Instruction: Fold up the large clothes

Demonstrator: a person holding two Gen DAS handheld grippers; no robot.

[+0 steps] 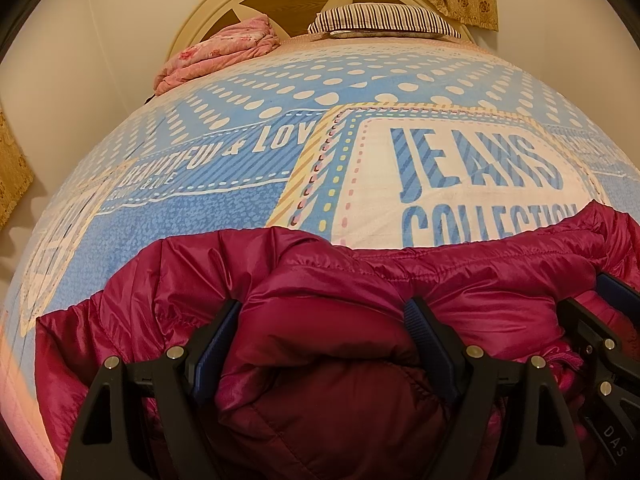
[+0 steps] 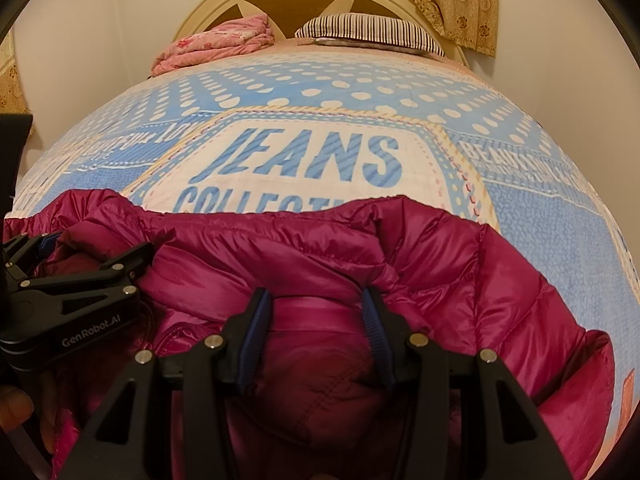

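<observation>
- A magenta quilted puffer jacket [image 1: 328, 320] lies bunched on a bed, directly under and ahead of both hand-held grippers.
- The left hand-held gripper [image 1: 326, 320] has its two blue-padded fingers [image 1: 430, 344] spread apart, with a thick roll of jacket fabric filling the gap between them; whether the pads are pressing the roll cannot be told.
- The right hand-held gripper [image 2: 316, 312] stands just to the right of the left one, and its fingers [image 2: 374, 328] likewise straddle a puffy fold of the same jacket, set a little closer together.
- From the right wrist view, the left hand-held gripper appears at the left edge, its black body marked "GenRobot.AI", with its tips sunk into the fabric.
- Beyond the grippers, the far edge of the jacket crosses a blue and white bedspread [image 1: 224, 208] printed with "JEANS COLLECTION" and white dots.
- Far ahead, at the head of the bed, a striped pillow [image 1: 384, 20] rests to the right and a crumpled pink floral blanket [image 1: 224, 52] to the left, both against a cream headboard [image 1: 208, 12].
- A gold patterned curtain [image 2: 452, 4] hangs at the upper right.
</observation>
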